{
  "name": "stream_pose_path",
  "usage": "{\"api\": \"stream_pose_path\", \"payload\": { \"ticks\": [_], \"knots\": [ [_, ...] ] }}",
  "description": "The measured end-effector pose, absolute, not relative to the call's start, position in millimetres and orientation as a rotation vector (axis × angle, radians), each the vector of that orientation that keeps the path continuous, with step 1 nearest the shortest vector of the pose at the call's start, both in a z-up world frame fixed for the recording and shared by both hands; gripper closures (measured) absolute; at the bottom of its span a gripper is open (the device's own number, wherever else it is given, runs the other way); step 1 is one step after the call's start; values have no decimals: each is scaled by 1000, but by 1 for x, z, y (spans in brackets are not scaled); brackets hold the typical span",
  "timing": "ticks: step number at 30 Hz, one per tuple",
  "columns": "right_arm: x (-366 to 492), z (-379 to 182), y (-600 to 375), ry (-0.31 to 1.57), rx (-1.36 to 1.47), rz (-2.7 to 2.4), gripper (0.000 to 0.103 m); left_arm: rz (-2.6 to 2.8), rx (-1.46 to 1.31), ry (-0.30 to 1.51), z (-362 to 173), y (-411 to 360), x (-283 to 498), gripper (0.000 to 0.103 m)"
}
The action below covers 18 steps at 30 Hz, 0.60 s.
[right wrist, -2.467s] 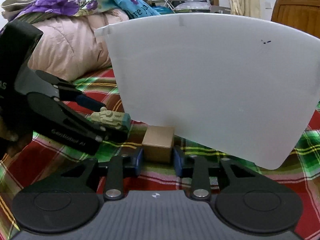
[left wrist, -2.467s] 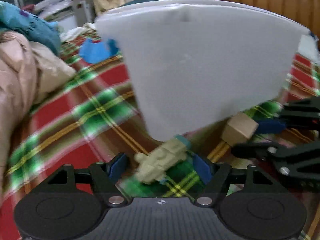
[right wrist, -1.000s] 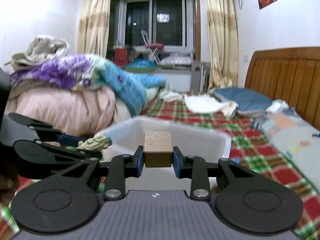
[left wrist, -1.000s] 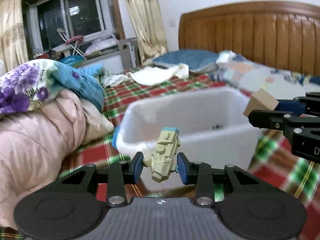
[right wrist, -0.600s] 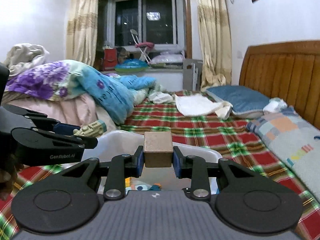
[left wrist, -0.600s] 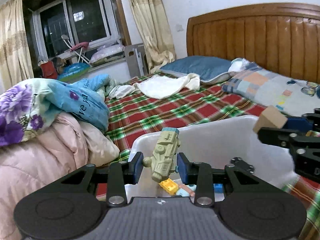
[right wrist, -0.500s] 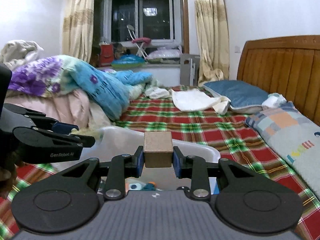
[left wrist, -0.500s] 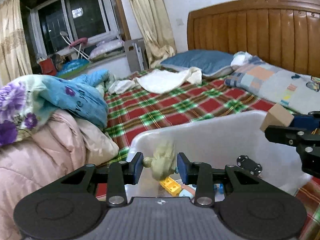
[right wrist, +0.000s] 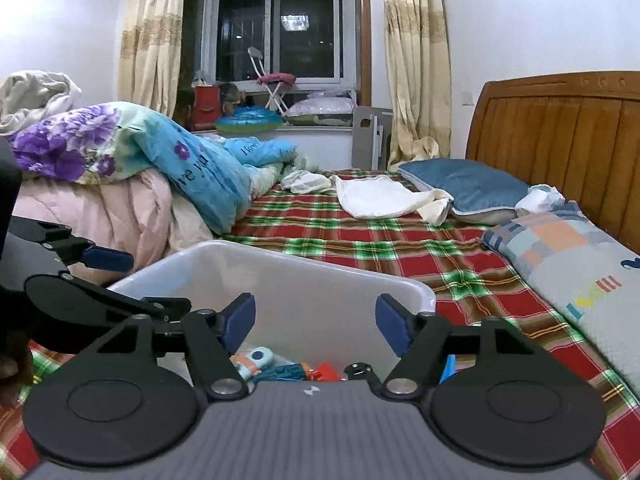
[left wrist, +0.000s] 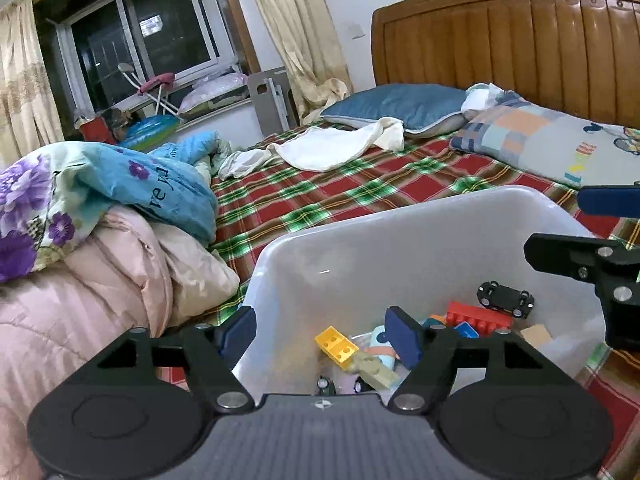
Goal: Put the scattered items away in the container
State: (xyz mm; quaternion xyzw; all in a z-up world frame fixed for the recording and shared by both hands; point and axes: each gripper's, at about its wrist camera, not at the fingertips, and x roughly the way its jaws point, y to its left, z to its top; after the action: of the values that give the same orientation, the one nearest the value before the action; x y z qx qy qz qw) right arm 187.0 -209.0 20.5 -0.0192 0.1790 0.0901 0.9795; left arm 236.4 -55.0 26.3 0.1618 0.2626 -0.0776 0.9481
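One plaid bedspread (right wrist: 360, 248), wooden headboard (right wrist: 560, 128), curtained window (right wrist: 280, 28).

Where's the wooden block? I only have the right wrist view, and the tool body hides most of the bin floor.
Observer: The left wrist view shows it. The wooden block lies inside the bin, close to the wall on that picture's right.
Operator: And the beige truck? I can't find it either.
Observer: It's in too. The beige truck lies on its side on the bin floor, right next to a yellow brick.
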Motion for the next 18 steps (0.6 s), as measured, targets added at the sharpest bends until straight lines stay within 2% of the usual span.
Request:
{"api": "stream_pose_path", "payload": {
  "ticks": [4,9,13,18],
  "knots": [
    [170,28,-202,331,-65,185,27,-156,326,526,35,-49,219,27],
    [154,33,-193,327,-77,199,25,-147,306,503,43,-42,196,27],
    [138,28,-189,327,-78,203,17,-140,304,507,37,-37,177,25],
    [125,14,-187,360,-70,200,16,-145,269,544,24,-26,160,25]
  ]
}}
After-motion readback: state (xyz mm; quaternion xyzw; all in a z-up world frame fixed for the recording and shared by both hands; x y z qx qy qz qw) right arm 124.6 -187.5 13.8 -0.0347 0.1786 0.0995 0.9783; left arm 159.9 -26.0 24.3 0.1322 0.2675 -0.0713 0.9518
